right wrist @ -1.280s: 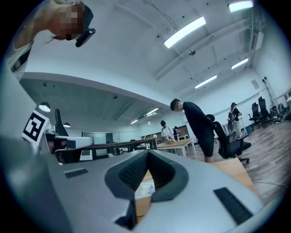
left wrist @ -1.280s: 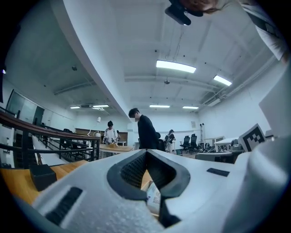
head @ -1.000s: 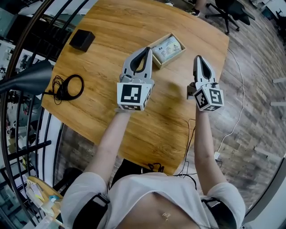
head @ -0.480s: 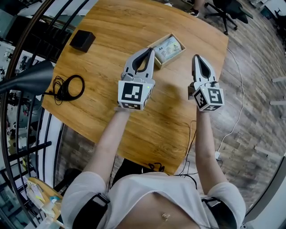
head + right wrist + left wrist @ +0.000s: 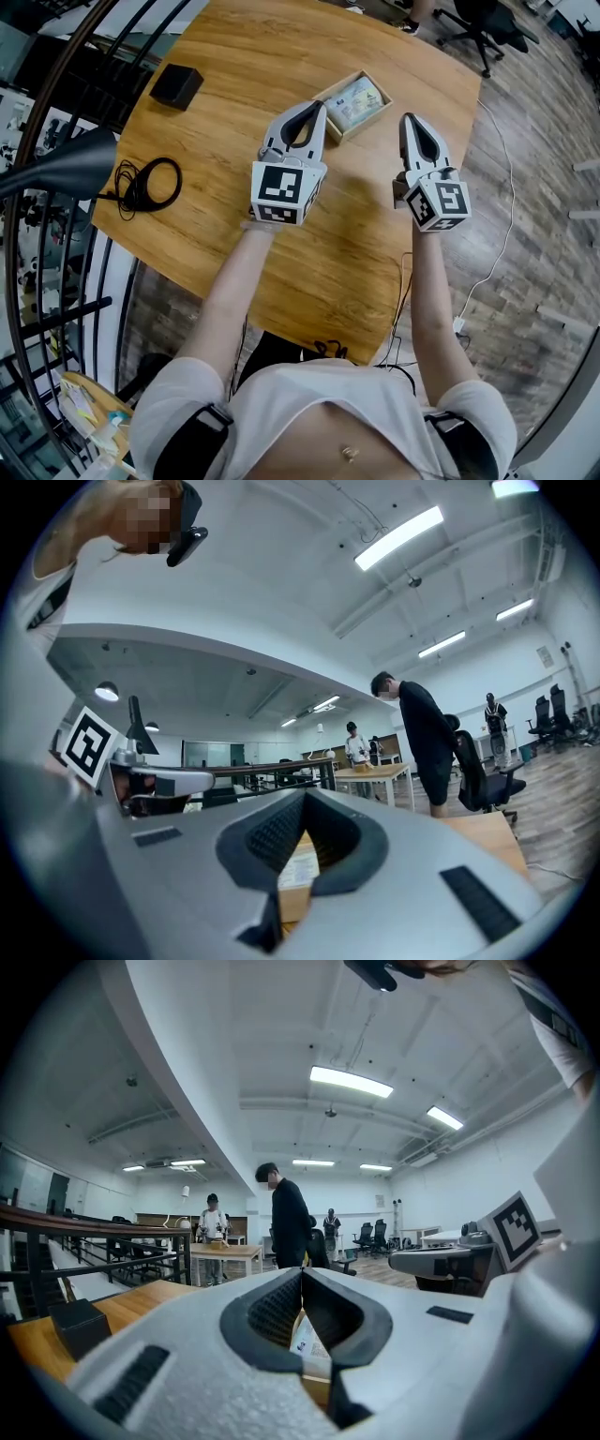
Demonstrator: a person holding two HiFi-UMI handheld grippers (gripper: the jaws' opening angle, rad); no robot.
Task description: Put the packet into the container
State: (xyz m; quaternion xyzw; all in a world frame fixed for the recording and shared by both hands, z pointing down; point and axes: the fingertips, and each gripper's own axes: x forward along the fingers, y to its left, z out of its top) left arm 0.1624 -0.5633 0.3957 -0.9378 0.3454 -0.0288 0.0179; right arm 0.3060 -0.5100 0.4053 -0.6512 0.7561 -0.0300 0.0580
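Observation:
A shallow wooden container (image 5: 364, 123) lies at the far side of the round wooden table, and a pale printed packet (image 5: 357, 94) rests flat inside it. My left gripper (image 5: 320, 106) hovers just short of the container's near-left corner, shut and holding nothing. My right gripper (image 5: 407, 119) is to the right of the container, also shut and holding nothing. In the left gripper view the jaws meet at the tip (image 5: 302, 1272), and the packet (image 5: 307, 1337) shows through the hollow behind it. Likewise the right gripper (image 5: 305, 795) frames the packet (image 5: 298, 869) and the container (image 5: 292, 904).
A small black box (image 5: 175, 86) sits at the table's far left, with a coiled black cable (image 5: 150, 183) nearer on the left edge. A dark lamp shade (image 5: 70, 164) overhangs a railing at left. Office chair (image 5: 478, 23) beyond the table. People (image 5: 289, 1222) stand far off.
Both grippers have drifted a little forward toward the container. Their jaws stay shut, and the packet has not moved.

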